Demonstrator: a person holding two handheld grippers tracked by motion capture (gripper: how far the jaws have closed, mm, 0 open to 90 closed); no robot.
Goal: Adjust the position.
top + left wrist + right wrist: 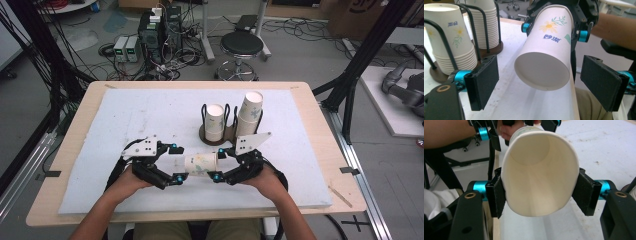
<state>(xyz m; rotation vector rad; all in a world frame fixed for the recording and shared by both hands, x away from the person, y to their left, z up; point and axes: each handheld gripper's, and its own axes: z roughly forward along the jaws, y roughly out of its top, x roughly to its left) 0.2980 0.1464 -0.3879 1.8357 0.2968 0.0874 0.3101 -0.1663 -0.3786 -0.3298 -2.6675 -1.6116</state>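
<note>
Near the front middle of a white foam mat (125, 125) covering a wooden table (320, 150), a person is holding a two-jaw gripper in each hand, and a paper cup (201, 164) is lying sideways in the air between them. At about three o'clock from the cup, the right gripper (220, 165) is squeezing the cup near its open rim; in the right gripper view its two black pads (498, 196) are pressing both sides of the cup (539, 175) so hard that the mouth is bending into an oval. At nine o'clock from the cup, the left gripper (177, 163) is standing wide, its jaws spread on either side of the cup's closed bottom end without touching it. In the left gripper view the pads (485, 81) are sitting well apart, and the round base of the cup (542, 71) is hanging free between them, showing a yellow flower print and blue lettering on its side. At twelve o'clock from the cup, near the middle of the mat, a round wooden holder (206, 134) with black wire loops is standing upright, carrying one stack of upside-down cups (215, 121). Just beside it, at about one o'clock from the held cup, a taller stack of cups (250, 114) is leaning slightly. Beyond the table, at twelve o'clock, a black stool (241, 47) is standing on a floor with cables.
</note>
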